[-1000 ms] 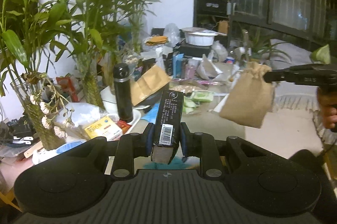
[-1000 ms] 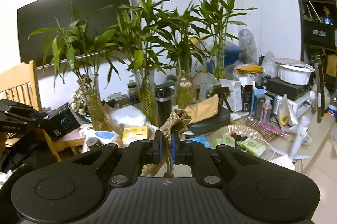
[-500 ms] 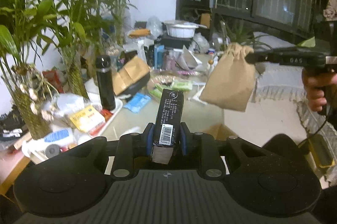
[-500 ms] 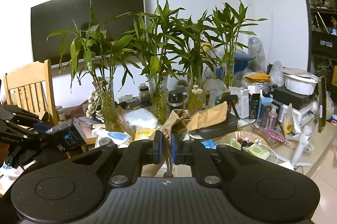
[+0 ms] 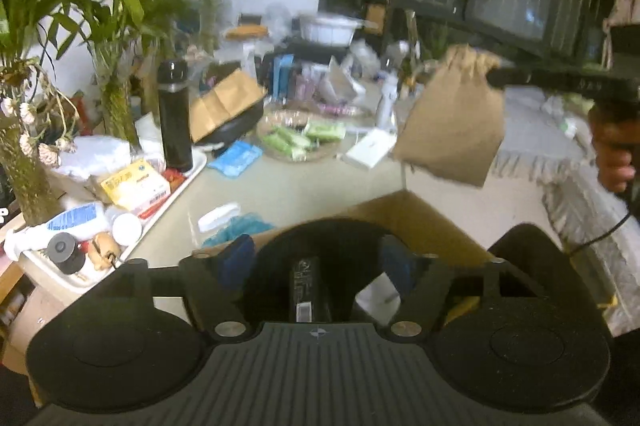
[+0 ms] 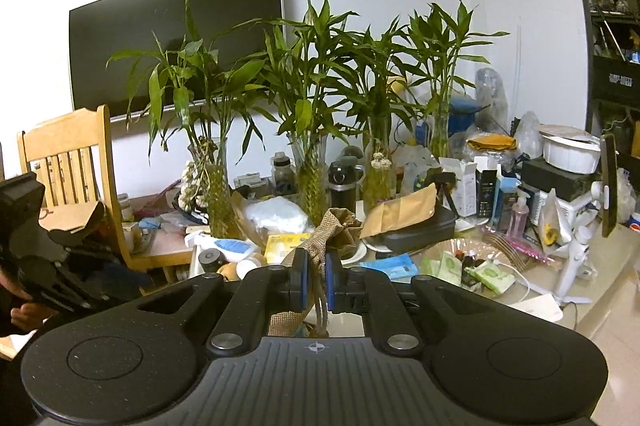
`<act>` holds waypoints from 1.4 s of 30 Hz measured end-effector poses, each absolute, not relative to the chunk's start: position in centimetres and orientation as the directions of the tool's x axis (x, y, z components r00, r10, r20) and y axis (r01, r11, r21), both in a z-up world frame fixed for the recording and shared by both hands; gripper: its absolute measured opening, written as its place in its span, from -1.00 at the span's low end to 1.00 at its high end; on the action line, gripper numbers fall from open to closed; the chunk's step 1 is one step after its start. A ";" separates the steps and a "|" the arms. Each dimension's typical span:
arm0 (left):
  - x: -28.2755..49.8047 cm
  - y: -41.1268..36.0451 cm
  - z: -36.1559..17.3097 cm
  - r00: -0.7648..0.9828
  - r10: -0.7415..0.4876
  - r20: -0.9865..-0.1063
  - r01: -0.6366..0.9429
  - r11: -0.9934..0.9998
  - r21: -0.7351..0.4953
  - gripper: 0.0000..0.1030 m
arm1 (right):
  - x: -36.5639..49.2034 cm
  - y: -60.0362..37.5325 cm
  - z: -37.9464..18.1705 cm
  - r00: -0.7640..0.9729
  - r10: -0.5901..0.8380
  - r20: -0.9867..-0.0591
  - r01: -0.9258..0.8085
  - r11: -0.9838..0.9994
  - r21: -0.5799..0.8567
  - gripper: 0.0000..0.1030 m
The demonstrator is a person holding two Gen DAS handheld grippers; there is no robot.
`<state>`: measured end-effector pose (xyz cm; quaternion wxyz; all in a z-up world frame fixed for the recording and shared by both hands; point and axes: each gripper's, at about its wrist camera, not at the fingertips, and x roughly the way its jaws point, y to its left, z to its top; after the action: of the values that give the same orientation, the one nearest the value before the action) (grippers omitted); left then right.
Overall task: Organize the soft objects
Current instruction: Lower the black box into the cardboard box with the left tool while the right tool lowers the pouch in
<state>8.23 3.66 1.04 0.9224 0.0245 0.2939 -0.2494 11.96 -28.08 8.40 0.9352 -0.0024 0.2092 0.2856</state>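
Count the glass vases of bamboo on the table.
4, in a row before the wall: far-left vase, second vase, third vase, rightmost vase. Clutter may hide more.

A cluttered table (image 5: 304, 186) stretches ahead of the left gripper, with a tall black flask (image 5: 174, 118) standing up and to its left beside bamboo plants in glass vases (image 6: 312, 182). Beyond the right gripper, a dark screen (image 6: 176, 38) hangs on the white wall, and a wooden chair (image 6: 68, 162) stands far left.

Below the left gripper (image 5: 316, 258) sat a cardboard box (image 5: 424, 222); the burlap pouch (image 5: 452, 122) hung ahead-right, the flask (image 5: 174, 118) ahead-left.
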 end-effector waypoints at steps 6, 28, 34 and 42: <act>6.6 4.0 1.3 0.718 -0.425 -0.551 0.472 0.880 -0.064 0.37 | 11.6 -27.7 6.8 0.743 0.512 -0.431 -0.530 0.844 0.087 -0.78; 5.1 4.4 1.7 0.726 -0.443 -0.526 0.461 0.881 -0.104 0.37 | 9.3 -19.5 0.3 0.803 0.190 -0.564 -0.416 0.857 -0.304 -0.75; 4.9 4.5 1.6 0.727 -0.440 -0.528 0.458 0.883 -0.105 0.37 | 8.3 -18.2 -1.1 0.768 0.222 -0.600 -0.466 0.837 -0.287 -0.74; 5.0 4.5 1.6 0.725 -0.439 -0.531 0.455 0.884 -0.109 0.37 | 7.6 -17.6 -1.8 0.679 0.350 -0.646 -0.568 0.807 -0.160 -0.22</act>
<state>4.96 4.53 1.58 0.9285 0.0143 0.2824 -0.2408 7.64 -17.65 -1.82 0.8989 -0.1768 0.3090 0.2554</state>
